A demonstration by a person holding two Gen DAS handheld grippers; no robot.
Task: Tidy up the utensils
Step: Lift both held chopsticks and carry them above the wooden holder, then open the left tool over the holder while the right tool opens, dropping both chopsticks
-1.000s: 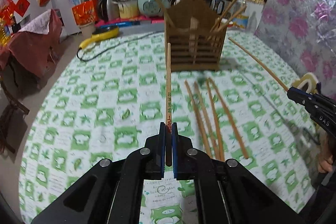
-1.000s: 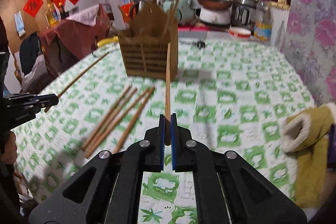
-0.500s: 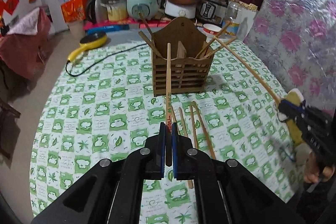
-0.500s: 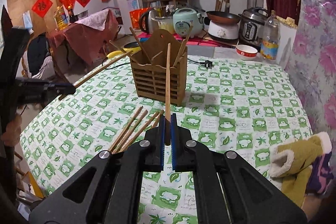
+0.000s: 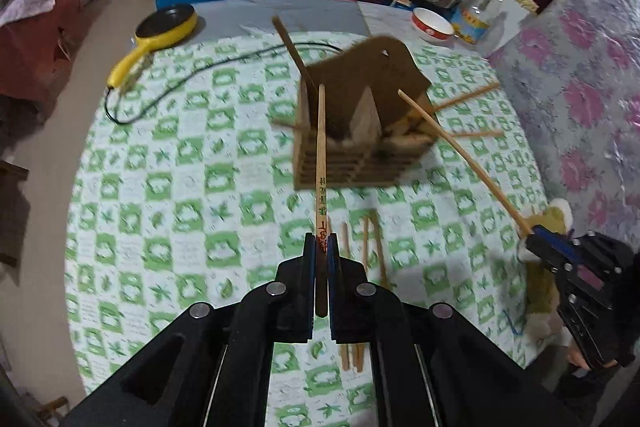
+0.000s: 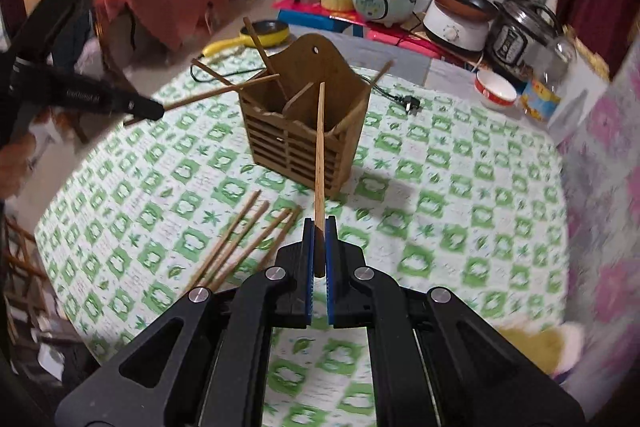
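Note:
A brown slatted wooden holder (image 5: 360, 147) (image 6: 304, 131) stands on the green checked tablecloth with a few chopsticks leaning in it. My left gripper (image 5: 320, 247) is shut on a chopstick (image 5: 321, 155) whose tip is over the holder's left compartment. My right gripper (image 6: 319, 231) is shut on another chopstick (image 6: 319, 147), its tip over the holder's right compartment. Each gripper shows in the other's view, the right one (image 5: 536, 233) and the left one (image 6: 154, 109). Several loose chopsticks (image 6: 240, 247) (image 5: 364, 239) lie on the cloth in front of the holder.
A yellow pan (image 5: 164, 27) and black cord (image 5: 192, 71) lie at the table's far left. Rice cookers, pots, a bowl (image 5: 434, 25) and a jar (image 5: 480, 11) crowd the back. A yellow-brown mitten (image 5: 556, 223) lies at the right edge.
Both grippers have risen and tilted down over the holder, bringing the two chopstick tips above its compartments. Their grips on the chopsticks are unchanged.

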